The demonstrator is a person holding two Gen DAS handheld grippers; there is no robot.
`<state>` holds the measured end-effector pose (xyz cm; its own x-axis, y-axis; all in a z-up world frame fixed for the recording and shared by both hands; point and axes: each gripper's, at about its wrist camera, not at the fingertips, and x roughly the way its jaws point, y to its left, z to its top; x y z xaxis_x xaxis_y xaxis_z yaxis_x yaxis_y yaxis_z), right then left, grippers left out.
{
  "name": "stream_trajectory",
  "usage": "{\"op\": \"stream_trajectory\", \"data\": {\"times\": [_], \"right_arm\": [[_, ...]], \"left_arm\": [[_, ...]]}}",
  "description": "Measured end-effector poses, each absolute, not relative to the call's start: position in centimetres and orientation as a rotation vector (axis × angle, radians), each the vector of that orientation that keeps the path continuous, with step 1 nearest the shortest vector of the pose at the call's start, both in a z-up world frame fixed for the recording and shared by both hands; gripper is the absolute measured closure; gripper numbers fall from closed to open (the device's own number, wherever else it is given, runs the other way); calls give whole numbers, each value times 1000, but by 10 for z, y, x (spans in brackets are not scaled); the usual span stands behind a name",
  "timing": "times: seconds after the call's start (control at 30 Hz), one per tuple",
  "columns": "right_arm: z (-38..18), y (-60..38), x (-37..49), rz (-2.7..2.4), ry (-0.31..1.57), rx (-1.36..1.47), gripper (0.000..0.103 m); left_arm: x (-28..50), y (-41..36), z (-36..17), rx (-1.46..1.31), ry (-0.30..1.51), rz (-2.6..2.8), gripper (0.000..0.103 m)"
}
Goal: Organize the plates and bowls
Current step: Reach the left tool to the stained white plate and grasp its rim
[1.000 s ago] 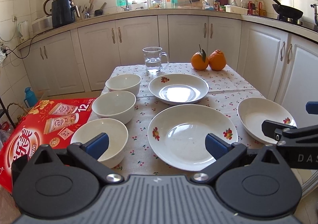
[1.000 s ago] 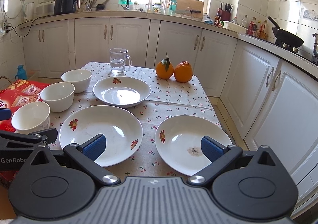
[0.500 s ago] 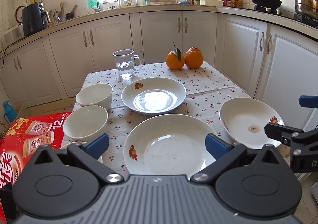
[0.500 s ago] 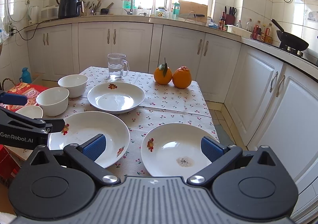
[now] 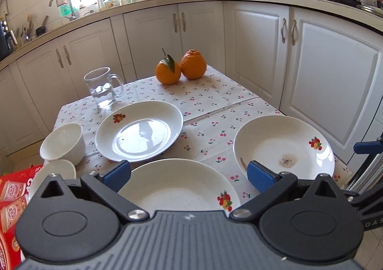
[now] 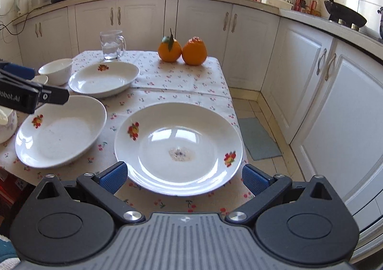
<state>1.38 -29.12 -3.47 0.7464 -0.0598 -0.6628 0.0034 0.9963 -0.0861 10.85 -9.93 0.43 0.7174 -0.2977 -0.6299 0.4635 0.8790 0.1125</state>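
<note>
Three white plates with fruit prints lie on the cloth-covered table (image 5: 215, 95). My left gripper (image 5: 188, 174) is open and empty, low over the near plate (image 5: 177, 188). Behind that one lies the far plate (image 5: 138, 131), and to its right the stained plate (image 5: 284, 148). My right gripper (image 6: 184, 177) is open, its fingers on either side of the near rim of the stained plate (image 6: 178, 148), not touching it. Two white bowls (image 5: 63, 143) stand at the left, the nearer bowl (image 5: 53, 170) partly hidden. One of the left gripper's fingers (image 6: 47, 95) shows in the right wrist view.
A glass mug of water (image 5: 103, 89) and two oranges (image 5: 180, 70) stand at the table's far end. A red box (image 5: 12, 198) lies on the floor at the left. White cabinets (image 5: 323, 78) close off the right side, with a floor mat (image 6: 258, 138) between.
Both grippers have moved forward and lower toward the plates. The left one swung right, away from the bowls, over the near plate. The right one closed in on the stained plate. Both stay open.
</note>
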Motion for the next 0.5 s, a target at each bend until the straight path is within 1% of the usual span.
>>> {"op": "stream_trajectory", "data": {"times": [0.23,0.5], "right_arm": [[-67,-314,23,6,826,-37,0],[-87,-325,33,87,852,-23,0]], "left_arm": [[136,-135,-5,299,682,-505,1],[162,-179,-26,367,738,-639,1]]}}
